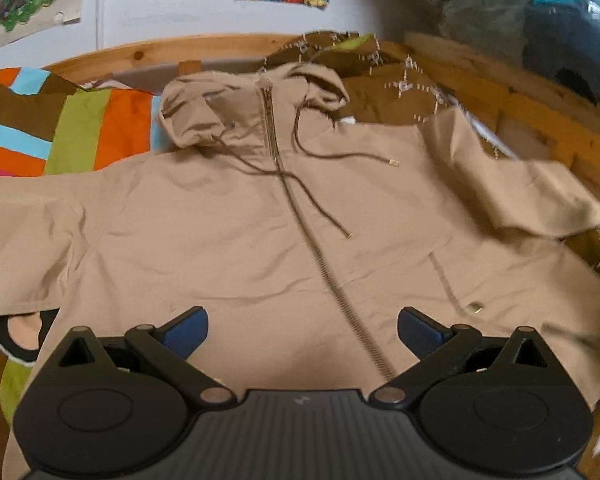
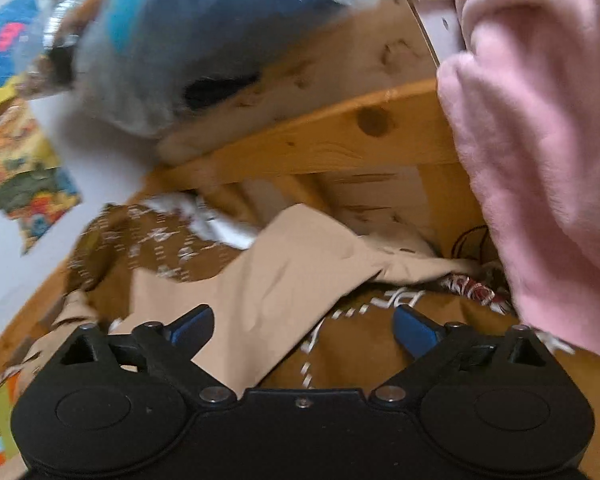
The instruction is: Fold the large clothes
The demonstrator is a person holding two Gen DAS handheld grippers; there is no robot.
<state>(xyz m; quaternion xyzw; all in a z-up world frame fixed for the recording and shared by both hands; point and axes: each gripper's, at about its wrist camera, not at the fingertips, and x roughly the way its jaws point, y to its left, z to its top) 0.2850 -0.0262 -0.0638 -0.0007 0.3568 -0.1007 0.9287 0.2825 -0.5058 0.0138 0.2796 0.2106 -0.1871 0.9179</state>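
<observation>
A beige zip-up hooded jacket lies flat, front up, on a bed, with its hood at the far end and both sleeves spread sideways. My left gripper is open and empty, hovering above the jacket's lower front beside the zipper. In the right wrist view, the jacket's right sleeve lies rumpled on the brown bedspread. My right gripper is open and empty just above the sleeve's near edge; its left finger overlaps the cloth.
A striped multicoloured blanket lies at the far left. A wooden bed frame runs behind. A pink fleece cloth hangs at the right. A blue and grey bundle sits above the frame.
</observation>
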